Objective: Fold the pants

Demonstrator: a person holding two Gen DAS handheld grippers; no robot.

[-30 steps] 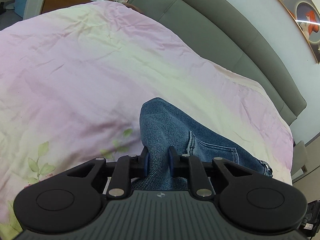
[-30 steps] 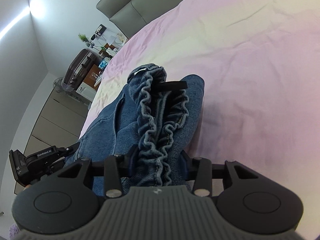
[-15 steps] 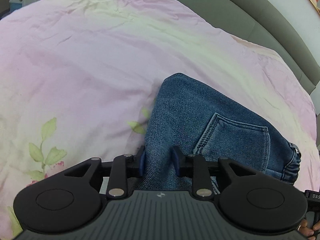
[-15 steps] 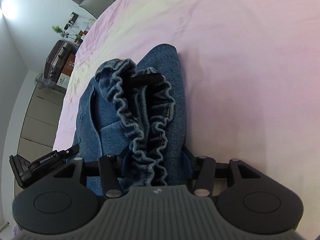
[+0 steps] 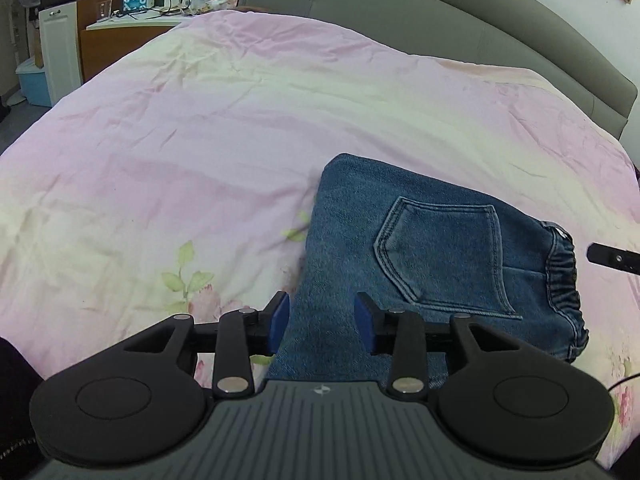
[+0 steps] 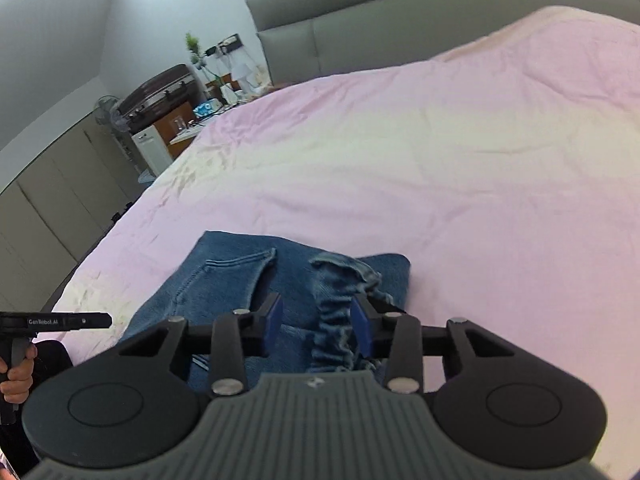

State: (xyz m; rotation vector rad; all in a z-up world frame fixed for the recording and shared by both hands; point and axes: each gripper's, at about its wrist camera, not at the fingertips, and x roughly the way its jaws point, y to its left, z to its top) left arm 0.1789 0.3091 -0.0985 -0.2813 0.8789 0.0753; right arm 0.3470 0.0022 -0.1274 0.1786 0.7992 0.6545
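Blue denim pants (image 5: 424, 256) lie folded flat on the pink bedspread (image 5: 224, 136), back pocket up and elastic waistband at the right. My left gripper (image 5: 322, 320) is open, its blue pads either side of the pants' near left edge. In the right wrist view the pants (image 6: 236, 284) lie just ahead, with the ruffled waistband (image 6: 344, 300) between the pads. My right gripper (image 6: 316, 322) is open over it. Its finger tip shows in the left wrist view (image 5: 612, 258) at the right edge.
A grey headboard (image 5: 440, 24) runs along the far side of the bed. A cluttered desk (image 5: 136, 20), white cabinet and blue bin stand past the bed's left corner. The other hand-held gripper (image 6: 56, 322) shows at the left in the right wrist view.
Both grippers have opened and let go of the pants. The pants have dropped from held-up to flat on the bed. Both grippers have drawn back a little.
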